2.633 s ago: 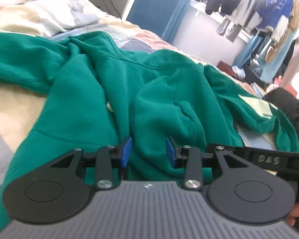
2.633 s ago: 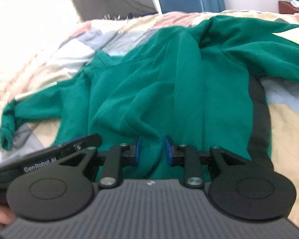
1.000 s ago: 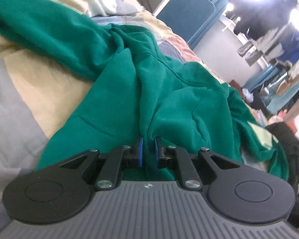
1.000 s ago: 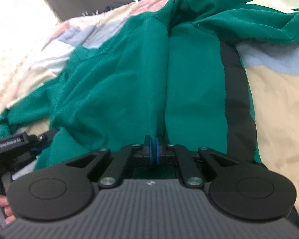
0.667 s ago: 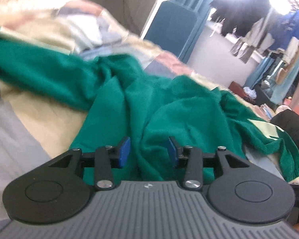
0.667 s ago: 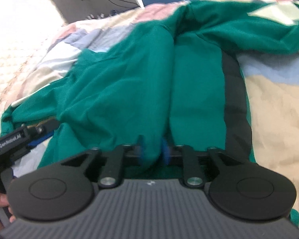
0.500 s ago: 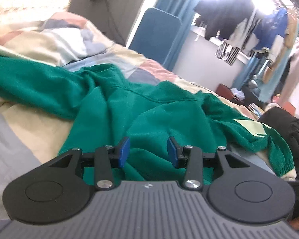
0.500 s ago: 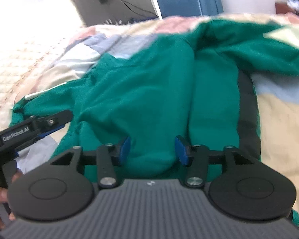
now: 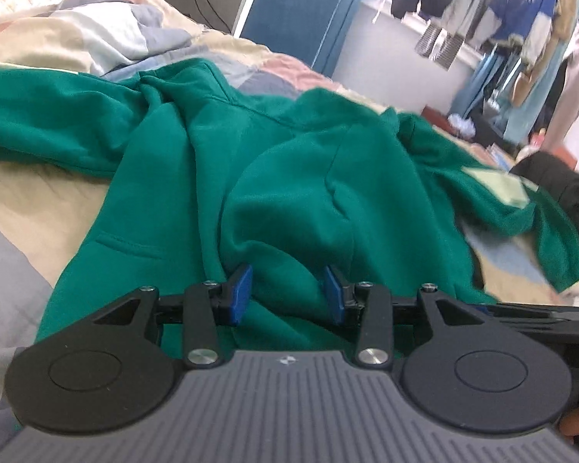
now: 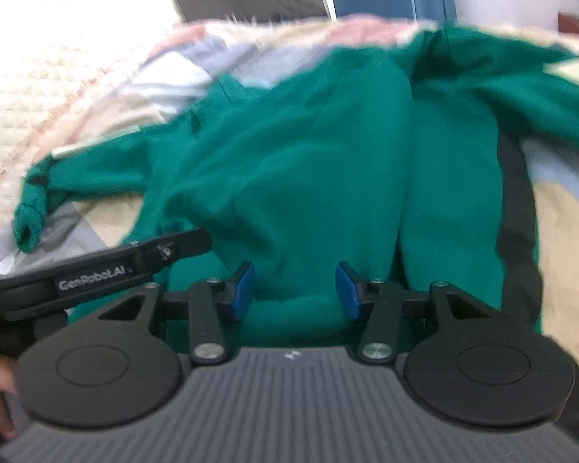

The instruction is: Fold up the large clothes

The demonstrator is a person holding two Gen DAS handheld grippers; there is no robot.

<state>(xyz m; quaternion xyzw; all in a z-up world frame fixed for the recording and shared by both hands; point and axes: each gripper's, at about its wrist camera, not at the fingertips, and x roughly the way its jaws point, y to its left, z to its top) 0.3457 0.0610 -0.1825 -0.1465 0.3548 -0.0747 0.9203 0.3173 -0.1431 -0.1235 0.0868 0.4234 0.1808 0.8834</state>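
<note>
Patchwork bedding [image 9: 27, 200] carries the green sweatshirt [image 9: 289, 177], rumpled, sleeves sprawled, no neat fold yet visible. Left gripper [image 9: 285, 295] stands released, fabric bulging between its blue pads untouched. Right gripper [image 10: 294, 291], jaws closing, also grips nothing; folding seems mostly ahead.

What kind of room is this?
Most likely a bedroom. A green sweatshirt lies spread on a bed with a patchwork quilt, and clothes hang on a rack behind it.
</note>
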